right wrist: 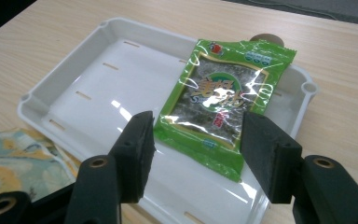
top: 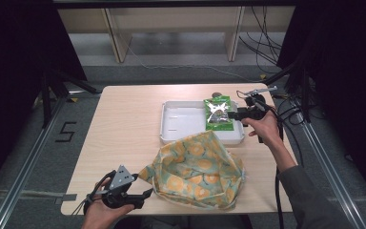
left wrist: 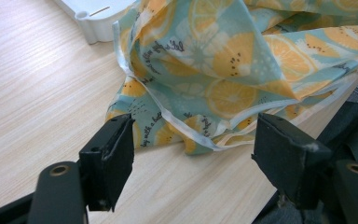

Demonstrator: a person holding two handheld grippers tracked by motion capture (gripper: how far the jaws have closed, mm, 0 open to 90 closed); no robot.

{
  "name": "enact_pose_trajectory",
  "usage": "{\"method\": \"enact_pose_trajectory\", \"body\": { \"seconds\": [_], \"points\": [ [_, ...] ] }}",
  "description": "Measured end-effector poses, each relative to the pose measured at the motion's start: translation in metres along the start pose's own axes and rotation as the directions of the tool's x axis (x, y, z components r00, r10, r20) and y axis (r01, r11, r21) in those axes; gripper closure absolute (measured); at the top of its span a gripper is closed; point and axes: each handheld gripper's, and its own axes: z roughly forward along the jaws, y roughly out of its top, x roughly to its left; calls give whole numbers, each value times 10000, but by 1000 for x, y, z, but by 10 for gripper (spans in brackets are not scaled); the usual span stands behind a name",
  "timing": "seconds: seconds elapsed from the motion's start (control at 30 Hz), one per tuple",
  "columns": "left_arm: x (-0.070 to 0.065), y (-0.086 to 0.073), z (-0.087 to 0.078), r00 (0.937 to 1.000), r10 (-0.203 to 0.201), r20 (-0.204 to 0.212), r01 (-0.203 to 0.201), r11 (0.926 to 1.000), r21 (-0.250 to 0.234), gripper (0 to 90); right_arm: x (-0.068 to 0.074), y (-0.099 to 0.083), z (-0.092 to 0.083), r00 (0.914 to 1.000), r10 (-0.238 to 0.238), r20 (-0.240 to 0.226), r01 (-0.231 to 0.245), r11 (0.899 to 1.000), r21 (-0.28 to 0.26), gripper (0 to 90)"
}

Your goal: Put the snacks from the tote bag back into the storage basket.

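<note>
Reaching over the white tray (right wrist: 65,100), the right tool (right wrist: 196,140) has its jaws spread wide on either side of the near end of the green snack packet (right wrist: 221,100), not yet pinching it. The packet lies flat in the tray's far-right part, one edge over the rim. The left tool (left wrist: 193,144) is likewise released, its jaws apart just short of the hem of the orange-print cloth bag (left wrist: 223,60), which sits slumped on the table (left wrist: 37,84) near the tray. My guess is the packet is meant for the bag. If so, next the right jaws must close on the packet's edge while the left pinches the hem to hold the mouth open.
</note>
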Motion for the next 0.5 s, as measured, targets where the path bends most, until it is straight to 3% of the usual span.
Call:
{"method": "enact_pose_trajectory", "body": {
  "seconds": [0.07, 0.1, 0.13, 0.17, 0.2, 0.23, 0.27, 0.3, 0.4, 0.43, 0.5],
  "points": [
    [0, -1, -1, 10000, -11, -57, 11, 10000, 13, 284, 0, -2, -3, 9998, -210, -71, 210, 9997, -99, 452],
    [0, -1, -1, 9996, -266, -27, 266, 9996, -6, 284, 1, -4, -4, 9997, -226, -117, 225, 9997, -126, 443],
    [1, -1, -1, 9999, -98, -54, 98, 9999, 32, 283, 0, -5, -5, 9993, -358, -68, 357, 9993, -77, 431],
    [2, -1, -2, 10000, 39, -41, -39, 10000, 58, 282, 2, -7, -4, 9998, -164, -96, 160, 9991, -393, 425],
    [2, -1, -2, 10000, -47, -61, 47, 10000, 22, 281, 5, -8, -7, 9999, 44, -112, -46, 9999, -149, 419],
    [2, -2, -3, 10000, -47, -68, 47, 10000, -15, 281, 4, -10, -9, 9997, -168, -159, 166, 9998, -119, 410],
    [2, -2, -3, 9999, -78, -79, 78, 10000, 47, 279, 6, -11, -10, 9997, 28, -241, -28, 10000, 3, 403],
    [3, -1, -4, 10000, 88, -32, -87, 9999, 117, 278, 7, -13, -10, 9999, 24, -153, -26, 9999, -117, 403],
    [3, -2, -4, 10000, 6, -58, -5, 10000, 68, 269, 9, -18, -12, 9994, -139, -319, 140, 9999, 12, 395],
    [2, -2, -3, 10000, -74, -54, 74, 10000, 7, 268, 8, -20, -12, 9988, -426, -223, 420, 9988, -261, 393],
    [3, -2, -4, 10000, 43, -60, -42, 9999, 93, 267, 11, -22, -15, 9990, -207, -387, 211, 9997, 92, 392]
  ]
}}
